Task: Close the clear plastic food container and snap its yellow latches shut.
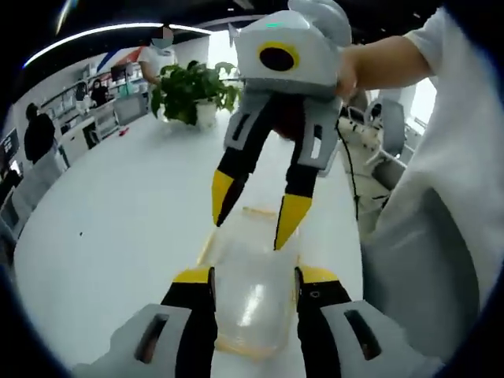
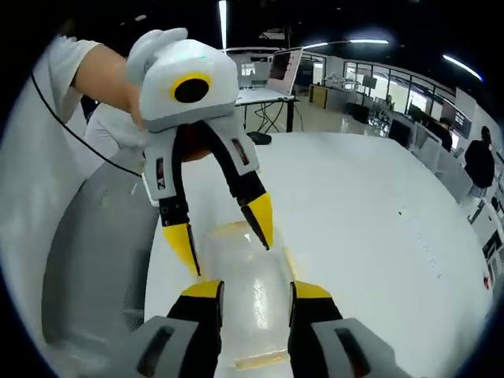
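Note:
The clear plastic food container (image 1: 253, 303) lies on the white table, lid on top, with a yellowish latch (image 1: 250, 211) at its far end and another at its near end. My left gripper (image 1: 253, 276) is open, one jaw on each side of the container's near half. From the opposite end, my right gripper (image 1: 256, 209) is open too, its yellow fingertips (image 1: 290, 220) spread over the far end. In the right gripper view the container (image 2: 252, 311) sits between my right gripper's (image 2: 257, 290) jaws, and the left gripper (image 2: 223, 232) faces it. I cannot tell whether any jaw presses the walls.
The round white table (image 1: 118, 220) spreads wide to the left. A potted green plant (image 1: 193, 90) stands at its far side. A person in white (image 1: 441, 197) holds the grippers at the table's edge. Desks, chairs and other people (image 2: 479, 161) fill the room behind.

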